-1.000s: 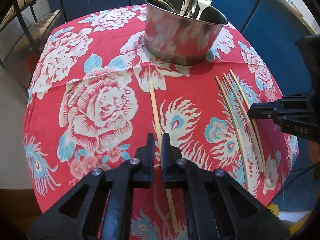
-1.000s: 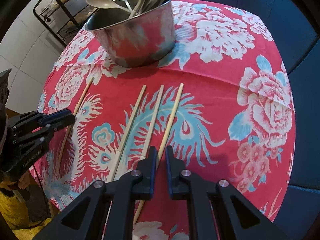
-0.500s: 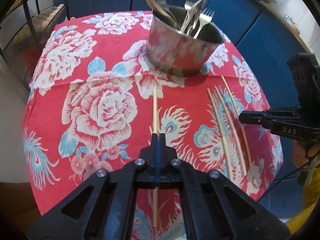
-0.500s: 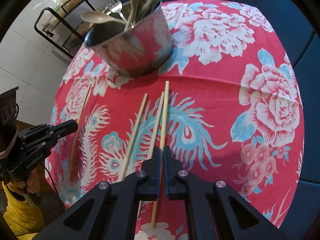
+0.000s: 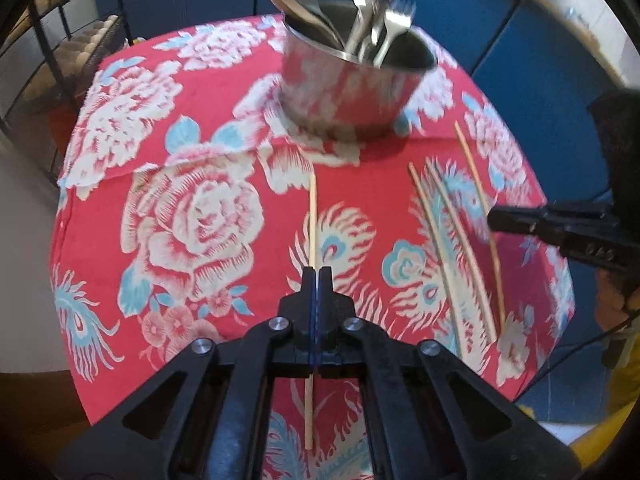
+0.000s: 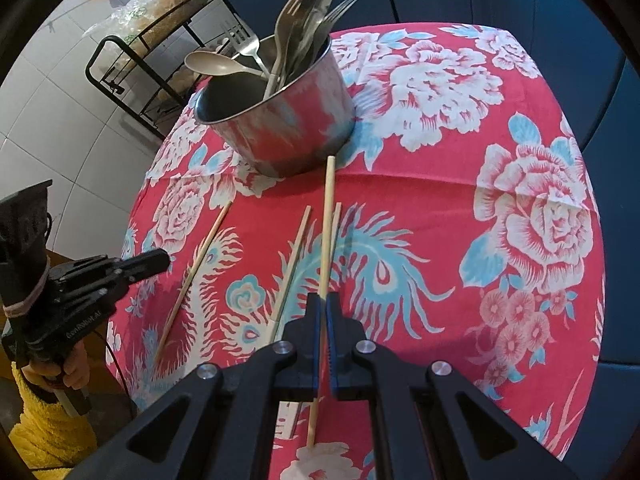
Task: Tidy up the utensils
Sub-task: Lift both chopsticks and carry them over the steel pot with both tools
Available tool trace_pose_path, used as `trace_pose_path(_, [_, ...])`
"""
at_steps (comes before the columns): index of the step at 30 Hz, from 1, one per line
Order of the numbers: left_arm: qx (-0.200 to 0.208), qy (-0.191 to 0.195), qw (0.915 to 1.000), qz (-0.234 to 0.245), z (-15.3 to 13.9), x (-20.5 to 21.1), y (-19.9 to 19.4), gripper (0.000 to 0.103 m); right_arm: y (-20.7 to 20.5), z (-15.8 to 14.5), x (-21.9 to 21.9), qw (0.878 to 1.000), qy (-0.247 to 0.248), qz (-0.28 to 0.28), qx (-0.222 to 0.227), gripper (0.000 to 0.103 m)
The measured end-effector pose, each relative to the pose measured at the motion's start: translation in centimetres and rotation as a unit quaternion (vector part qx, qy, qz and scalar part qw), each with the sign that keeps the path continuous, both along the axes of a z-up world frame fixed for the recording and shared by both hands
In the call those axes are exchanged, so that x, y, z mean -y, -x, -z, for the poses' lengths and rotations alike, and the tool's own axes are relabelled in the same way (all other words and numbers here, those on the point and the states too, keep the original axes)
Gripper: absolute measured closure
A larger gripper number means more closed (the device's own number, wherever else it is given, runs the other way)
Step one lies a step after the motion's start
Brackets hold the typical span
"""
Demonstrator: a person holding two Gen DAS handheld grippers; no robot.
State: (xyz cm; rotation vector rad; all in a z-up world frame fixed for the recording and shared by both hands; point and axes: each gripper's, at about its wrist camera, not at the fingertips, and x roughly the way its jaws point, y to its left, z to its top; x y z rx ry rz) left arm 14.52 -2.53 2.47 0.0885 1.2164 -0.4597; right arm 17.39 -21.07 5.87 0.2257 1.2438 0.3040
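A steel pot [image 5: 352, 88] holding forks and spoons stands at the far side of the red floral table; it also shows in the right wrist view [image 6: 280, 120]. My left gripper [image 5: 316, 274] is shut on a wooden chopstick [image 5: 313, 216] and holds it above the cloth. My right gripper [image 6: 323, 300] is shut on another chopstick [image 6: 327, 224], lifted and pointing toward the pot. Two more chopsticks [image 6: 294, 252] lie on the cloth under it. In the left wrist view they lie right of centre [image 5: 440, 232].
The table is small and round, its cloth [image 5: 192, 216] falling off at every edge. A black wire rack [image 6: 160, 52] with bags stands beyond the table to the left. Blue cabinet fronts [image 5: 540, 80] stand behind the table.
Both grippers closed on a chopstick each and lifted them off the cloth. Both cameras have risen, and the held sticks now point toward the pot.
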Motion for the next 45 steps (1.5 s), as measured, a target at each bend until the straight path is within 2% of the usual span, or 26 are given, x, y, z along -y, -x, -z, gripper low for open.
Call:
trace_pose_path(4, [-0.016,-0.033,0.9993,0.009,1.2,0.8,-0.2,0.103,0.2,0.2,-0.2,1.000,-0.007,-0.003,0.000,0.099])
trace_pose_path(7, [-0.022,-0.044,0.9986,0.018,1.7,1.1,-0.3,0.103,0.3,0.1,-0.1,1.000,-0.012,-0.004,0.002,0.099])
trace_pose_path(11, [-0.016,-0.064,0.9973,0.033,1.8,2.2,-0.6,0.103,0.4,0.3,0.3,1.000,-0.021,-0.003,0.003,0.099])
trace_pose_path(17, [-0.028,-0.075,0.9955,0.051,1.8,3.6,-1.6,0.103,0.4,0.7,0.9,0.999,-0.039,0.000,0.000,0.099])
trace_pose_path(22, [-0.061,-0.081,0.9926,0.066,1.7,4.2,-2.1,0.103,0.6,0.7,1.3,0.999,-0.046,0.000,0.003,0.099])
trace_pose_path(28, [-0.059,-0.088,0.9919,0.071,1.7,5.1,-2.2,0.100,0.7,0.7,1.5,0.999,-0.054,-0.001,0.006,0.099])
trace_pose_path(30, [-0.050,-0.081,0.9931,0.069,1.8,5.1,-2.1,0.103,0.7,0.8,1.5,0.998,-0.056,-0.001,0.006,0.099])
trace_pose_path(36, [-0.042,-0.044,0.9967,0.053,1.6,3.3,-0.9,0.103,0.8,0.9,1.6,0.998,-0.064,0.000,0.008,0.099])
trace_pose_path(41, [-0.017,0.003,0.9994,0.029,0.1,1.5,0.0,0.103,1.1,0.6,1.8,0.997,-0.072,0.003,0.018,0.099])
trace_pose_path(45, [0.009,0.022,0.9996,0.015,-1.3,0.4,0.5,0.103,1.0,0.7,1.9,0.997,-0.070,0.005,0.017,0.099])
